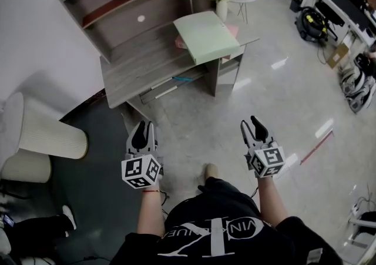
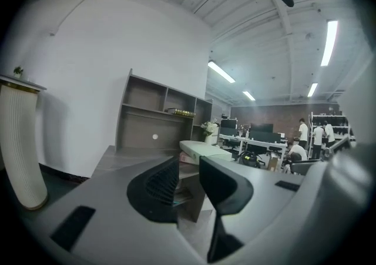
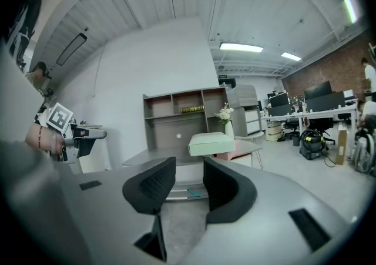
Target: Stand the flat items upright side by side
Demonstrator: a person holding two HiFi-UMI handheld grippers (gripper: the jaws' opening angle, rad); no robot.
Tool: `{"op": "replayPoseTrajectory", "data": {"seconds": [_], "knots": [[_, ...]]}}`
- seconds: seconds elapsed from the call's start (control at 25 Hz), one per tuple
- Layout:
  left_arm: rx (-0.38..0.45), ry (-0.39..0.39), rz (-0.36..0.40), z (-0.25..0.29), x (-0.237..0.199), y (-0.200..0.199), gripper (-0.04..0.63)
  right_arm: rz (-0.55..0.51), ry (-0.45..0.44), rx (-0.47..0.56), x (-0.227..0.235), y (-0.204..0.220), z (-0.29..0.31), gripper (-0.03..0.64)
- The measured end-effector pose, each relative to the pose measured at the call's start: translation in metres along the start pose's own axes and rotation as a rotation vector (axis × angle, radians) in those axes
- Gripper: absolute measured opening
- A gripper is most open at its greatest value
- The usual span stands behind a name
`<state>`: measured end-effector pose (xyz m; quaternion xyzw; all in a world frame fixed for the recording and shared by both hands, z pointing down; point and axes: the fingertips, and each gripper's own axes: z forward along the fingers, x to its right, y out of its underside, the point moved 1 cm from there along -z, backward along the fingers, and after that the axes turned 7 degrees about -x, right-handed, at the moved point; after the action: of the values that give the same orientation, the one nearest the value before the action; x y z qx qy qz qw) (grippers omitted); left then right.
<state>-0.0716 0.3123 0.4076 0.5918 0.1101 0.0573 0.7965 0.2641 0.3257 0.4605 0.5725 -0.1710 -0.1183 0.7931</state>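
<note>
Both tools are held out over the glossy floor (image 1: 235,102), well short of the surface (image 1: 138,73). The left hand-held gripper (image 1: 144,131) has its jaws a narrow gap apart with nothing between them. The right hand-held gripper (image 1: 252,128) stands slightly wider, also empty. A pale green flat item (image 1: 205,36) lies flat on a pink flat item (image 1: 179,42) at the surface's right end, its near corner reaching the front edge (a vase of white flowers (image 1: 221,5) stands just behind). Open floor runs from the person to the surface. A ribbed white cylinder (image 1: 41,134) stands off to the left, well apart from the left jaws.
</note>
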Motion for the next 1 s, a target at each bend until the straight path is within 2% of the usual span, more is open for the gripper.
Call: {"op": "replayPoseTrajectory", "data": {"seconds": [0.4,0.72,1.0], "knots": [[0.011,-0.038,-0.022,0.064,-0.009,-0.016,0.092,-0.014,-0.075,-0.017,0.028,-0.02,0.076,0.15],[-0.001,-0.06,-0.045,0.08,-0.018,-0.022,0.093,0.002,-0.101,-0.027,0.033,-0.021,0.096,0.15],[-0.058,-0.054,-0.059,0.101,-0.023,-0.008,0.094,0.027,-0.102,-0.07,0.04,-0.013,0.114,0.15]]}}
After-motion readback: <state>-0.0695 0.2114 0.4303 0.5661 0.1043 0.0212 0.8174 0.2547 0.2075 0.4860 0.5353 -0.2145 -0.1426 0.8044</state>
